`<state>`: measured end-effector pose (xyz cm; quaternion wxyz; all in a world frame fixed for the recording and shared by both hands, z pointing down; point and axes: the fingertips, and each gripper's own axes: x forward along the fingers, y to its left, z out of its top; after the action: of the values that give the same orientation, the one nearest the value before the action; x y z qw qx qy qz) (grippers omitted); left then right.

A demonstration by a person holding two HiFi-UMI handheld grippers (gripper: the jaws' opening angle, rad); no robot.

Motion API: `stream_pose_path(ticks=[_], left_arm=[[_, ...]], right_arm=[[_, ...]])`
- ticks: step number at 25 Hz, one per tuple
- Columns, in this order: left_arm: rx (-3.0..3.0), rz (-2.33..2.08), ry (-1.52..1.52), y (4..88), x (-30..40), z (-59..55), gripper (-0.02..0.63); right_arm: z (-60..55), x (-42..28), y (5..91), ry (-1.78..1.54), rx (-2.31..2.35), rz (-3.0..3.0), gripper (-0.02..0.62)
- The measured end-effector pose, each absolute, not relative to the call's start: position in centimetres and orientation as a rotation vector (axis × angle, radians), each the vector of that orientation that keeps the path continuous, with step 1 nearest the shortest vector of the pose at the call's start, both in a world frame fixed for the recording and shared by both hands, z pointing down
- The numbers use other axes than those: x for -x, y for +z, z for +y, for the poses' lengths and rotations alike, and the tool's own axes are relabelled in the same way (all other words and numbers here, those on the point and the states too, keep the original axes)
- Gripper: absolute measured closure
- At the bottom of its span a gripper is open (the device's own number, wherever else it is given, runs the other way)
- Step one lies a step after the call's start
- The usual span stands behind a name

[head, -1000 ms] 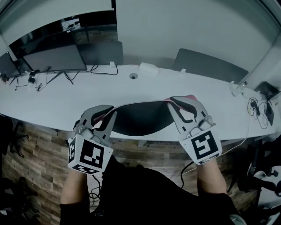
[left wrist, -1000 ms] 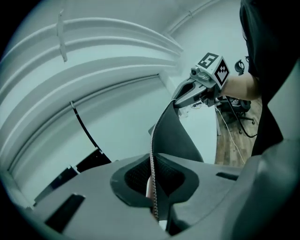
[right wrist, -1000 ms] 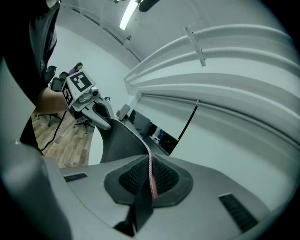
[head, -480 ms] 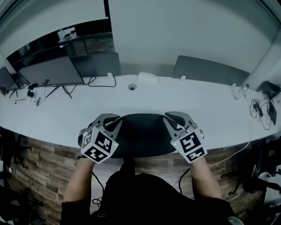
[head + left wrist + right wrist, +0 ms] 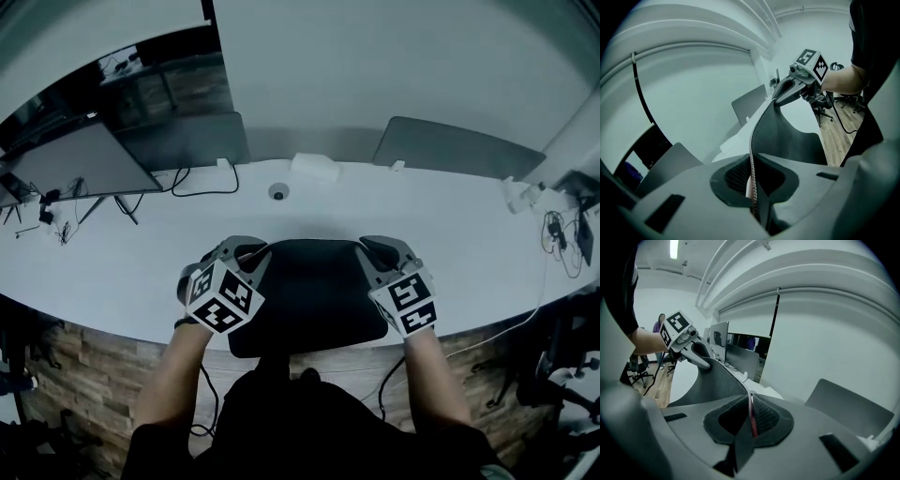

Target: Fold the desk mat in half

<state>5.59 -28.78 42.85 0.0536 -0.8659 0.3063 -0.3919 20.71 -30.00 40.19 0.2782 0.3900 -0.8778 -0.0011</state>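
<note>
**Desk mat (image 5: 305,305) pinched at two corners, fold nearly laid**

Head view: the dark mat lay at the lower centre, on the near edge of the white desk (image 5: 112,272). The left gripper (image 5: 248,251) and the right gripper (image 5: 373,251) stood at its upper corners.

Left gripper view: the jaws were pressed together on the mat's edge, which curved up from the desk.

Right gripper view: the same pinch.

The fold seemed almost done. The next move probably calls for lowering both corners evenly, matching the edges, then releasing.

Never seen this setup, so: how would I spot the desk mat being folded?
Find the long white desk. At the middle of its near edge sits the desk mat, a black sheet pinched at its far corners by the left claw and right claw. Unlike the grey panels propped at the back, it overhangs the front edge.
</note>
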Motion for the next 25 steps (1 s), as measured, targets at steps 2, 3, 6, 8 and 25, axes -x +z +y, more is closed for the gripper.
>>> stream_pose_path(ticks=[2, 3, 6, 8, 25], left_arm=[[2.645, 0.911, -1.228, 44.8, -5.1, -31.1, 0.578], [2.652, 0.904, -1.247, 45.9, -4.8, -32.2, 0.580], [2.680, 0.896, -1.298, 49.4, -3.8, -35.0, 0.580], [2.696, 0.892, -1.325, 51.6, -3.3, -36.5, 0.580], [2.792, 1.061, -1.369, 60.0, -0.9, -34.6, 0.433]], right_arm=[[-32.3, -20.3, 42.2, 0.043, -1.021, -2.332, 0.567], [-33.4, -20.0, 43.3, 0.069, -1.006, -2.322, 0.568], [-36.2, -19.0, 46.8, 0.134, -0.961, -2.286, 0.563], [-37.8, -18.4, 48.8, 0.149, -0.936, -2.260, 0.563], [-35.9, -22.6, 59.9, 0.317, -0.947, -2.041, 0.408]])
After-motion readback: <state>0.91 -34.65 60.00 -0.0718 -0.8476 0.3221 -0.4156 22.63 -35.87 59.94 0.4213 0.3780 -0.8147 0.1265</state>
